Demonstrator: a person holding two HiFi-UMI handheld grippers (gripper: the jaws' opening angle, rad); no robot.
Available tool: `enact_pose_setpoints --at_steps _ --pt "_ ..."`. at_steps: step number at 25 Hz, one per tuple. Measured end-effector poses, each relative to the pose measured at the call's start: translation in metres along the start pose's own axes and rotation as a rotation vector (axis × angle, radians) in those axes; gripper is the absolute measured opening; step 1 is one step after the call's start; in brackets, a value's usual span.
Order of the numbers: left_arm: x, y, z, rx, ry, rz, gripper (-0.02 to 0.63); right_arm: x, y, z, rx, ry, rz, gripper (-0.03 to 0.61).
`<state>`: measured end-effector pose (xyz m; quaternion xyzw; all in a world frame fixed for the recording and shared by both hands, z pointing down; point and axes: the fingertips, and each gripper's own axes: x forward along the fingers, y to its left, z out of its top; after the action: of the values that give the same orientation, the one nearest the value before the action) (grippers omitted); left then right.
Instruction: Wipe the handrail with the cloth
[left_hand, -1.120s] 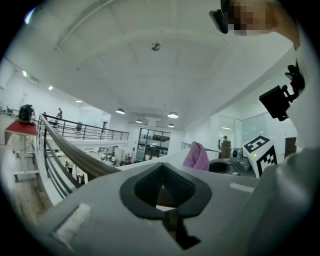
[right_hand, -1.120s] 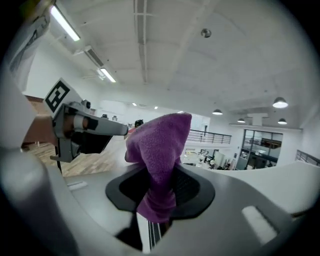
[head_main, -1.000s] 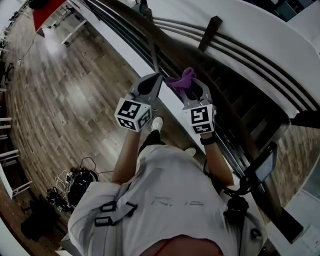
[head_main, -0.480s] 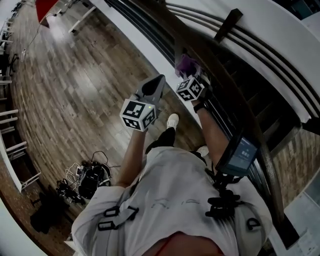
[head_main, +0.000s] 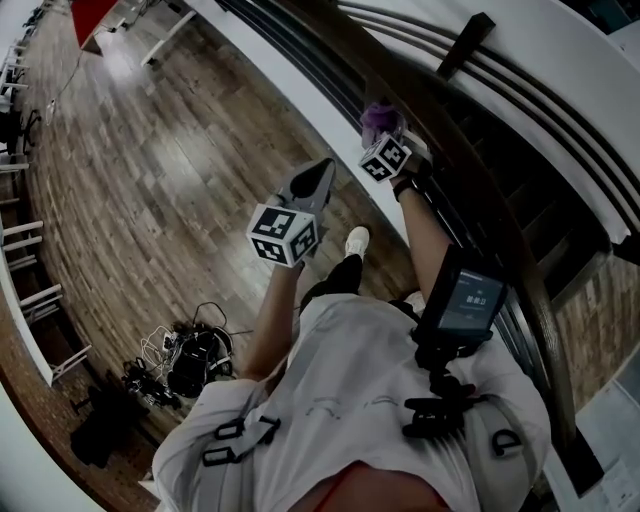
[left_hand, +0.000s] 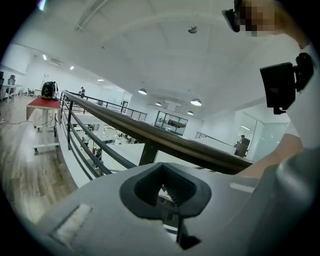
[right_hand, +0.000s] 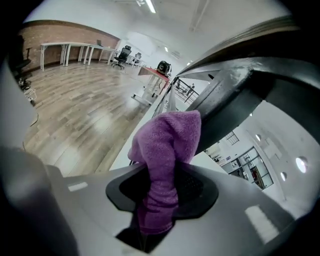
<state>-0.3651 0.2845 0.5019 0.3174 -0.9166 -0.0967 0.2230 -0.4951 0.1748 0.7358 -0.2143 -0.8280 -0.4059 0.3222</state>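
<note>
Right gripper (head_main: 382, 130) had dropped to the handrail (head_main: 470, 180) — jaws clamped on the purple cloth (right_hand: 170, 145), bunched against the rail. Cloth: soft, light, likely best gripped mid-fold. Left gripper (head_main: 322, 168) — closed, empty.

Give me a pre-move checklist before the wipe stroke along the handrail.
1. Grip: ok. The right gripper is shut on the cloth.
2. Cloth past the jaws: ok. A bunched fold sticks out in front.
3. Cloth touching the handrail: cannot tell. It sits right at the rail's side.
4. The left gripper is off the rail: ok. It is shut, empty and held apart from the rail.
5. Rail ahead free of objects: ok in the left gripper view.
</note>
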Motion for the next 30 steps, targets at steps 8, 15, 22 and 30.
enact_pose_setpoints --at_steps 8,15,22,30 --pt "0.013 -0.02 -0.001 0.006 0.001 -0.058 0.0 -0.008 0.011 -0.026 0.024 0.033 0.022 0.12" --pt "0.018 -0.049 0.004 0.024 -0.006 -0.116 0.0 -0.022 0.013 -0.05 0.021 0.059 0.018 0.121" --pt "0.023 -0.067 0.01 0.04 -0.018 -0.15 0.0 -0.043 0.018 -0.076 0.051 0.086 0.007 0.123" --pt "0.031 -0.091 0.01 0.057 -0.027 -0.203 0.0 -0.061 0.023 -0.103 0.077 0.11 -0.007 0.124"
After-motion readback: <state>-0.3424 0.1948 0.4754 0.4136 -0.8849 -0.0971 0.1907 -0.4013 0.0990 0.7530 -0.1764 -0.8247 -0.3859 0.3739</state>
